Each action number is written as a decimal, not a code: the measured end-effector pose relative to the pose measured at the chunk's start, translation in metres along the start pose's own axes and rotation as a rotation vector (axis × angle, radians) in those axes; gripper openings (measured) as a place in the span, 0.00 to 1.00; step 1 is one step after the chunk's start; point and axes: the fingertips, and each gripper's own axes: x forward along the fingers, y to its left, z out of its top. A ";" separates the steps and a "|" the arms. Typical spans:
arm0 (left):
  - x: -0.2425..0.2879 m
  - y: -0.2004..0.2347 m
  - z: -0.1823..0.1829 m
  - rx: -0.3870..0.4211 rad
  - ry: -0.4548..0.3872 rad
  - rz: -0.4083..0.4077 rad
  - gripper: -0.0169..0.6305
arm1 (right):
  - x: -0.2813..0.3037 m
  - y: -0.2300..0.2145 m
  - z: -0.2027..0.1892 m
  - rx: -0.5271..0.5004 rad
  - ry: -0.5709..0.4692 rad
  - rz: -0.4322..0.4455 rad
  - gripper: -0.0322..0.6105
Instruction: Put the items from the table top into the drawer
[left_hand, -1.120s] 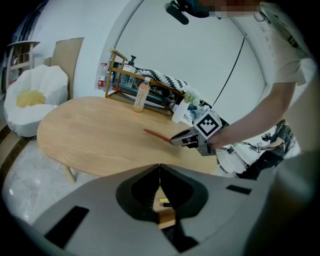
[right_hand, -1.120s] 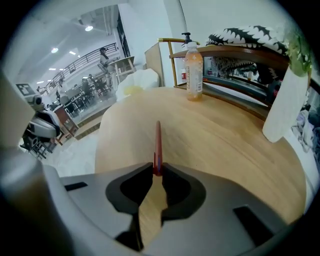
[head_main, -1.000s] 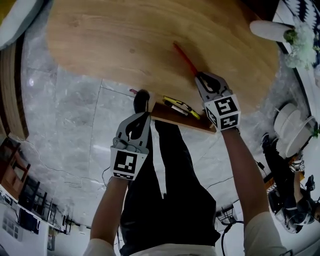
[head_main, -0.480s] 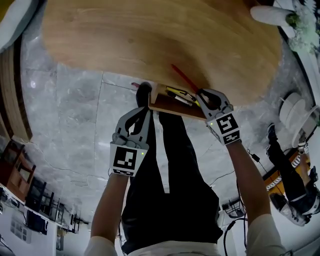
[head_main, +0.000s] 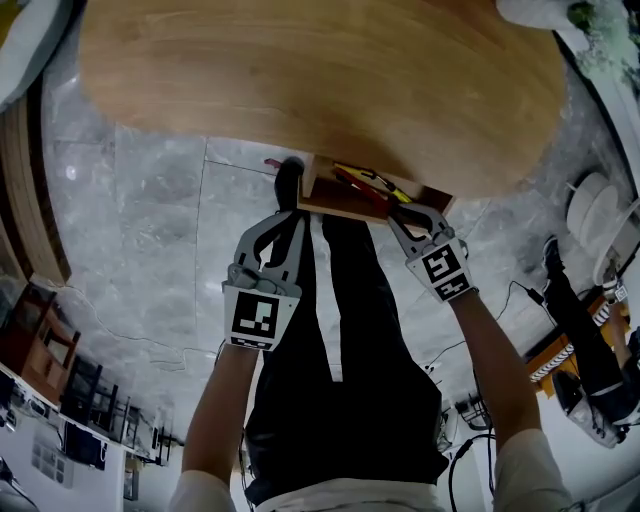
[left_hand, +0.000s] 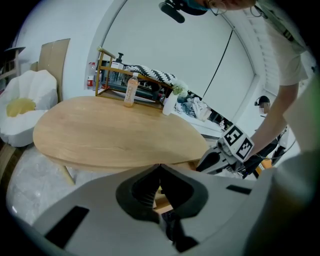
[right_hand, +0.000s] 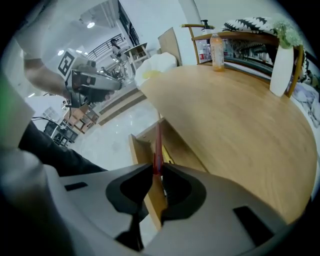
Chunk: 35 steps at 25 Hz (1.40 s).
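Note:
My right gripper (head_main: 396, 214) is shut on a thin red pen (head_main: 356, 186), which slants over the open wooden drawer (head_main: 338, 207) under the table's near edge. In the right gripper view the red pen (right_hand: 158, 142) sticks out from between the jaws (right_hand: 156, 170), above the drawer's front wall (right_hand: 141, 152). Yellow and dark items (head_main: 385, 185) lie inside the drawer. My left gripper (head_main: 284, 218) hangs just left of the drawer; its jaws (left_hand: 160, 167) meet at the tips with nothing between them. The wooden table top (head_main: 320, 80) near me is bare.
At the table's far side stand an orange bottle (left_hand: 131, 90), a white vase with flowers (left_hand: 168, 103) and a wooden rack (left_hand: 117, 72). A white cushion (left_hand: 22, 100) lies left of the table. The person's dark-trousered legs (head_main: 340, 330) are under the drawer, on the marble floor (head_main: 150, 250).
My right gripper has carried the red pen off the table top, toward me, to above the open drawer. The left gripper has hardly moved.

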 end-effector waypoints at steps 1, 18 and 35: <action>0.001 -0.001 -0.001 0.004 0.001 -0.002 0.06 | 0.004 -0.002 -0.008 0.000 0.016 -0.008 0.17; 0.006 -0.033 0.004 0.040 0.010 -0.037 0.06 | 0.019 -0.055 -0.074 0.156 0.152 -0.164 0.18; -0.122 -0.054 0.129 0.121 -0.051 -0.002 0.06 | -0.205 0.000 0.045 0.273 -0.162 -0.362 0.19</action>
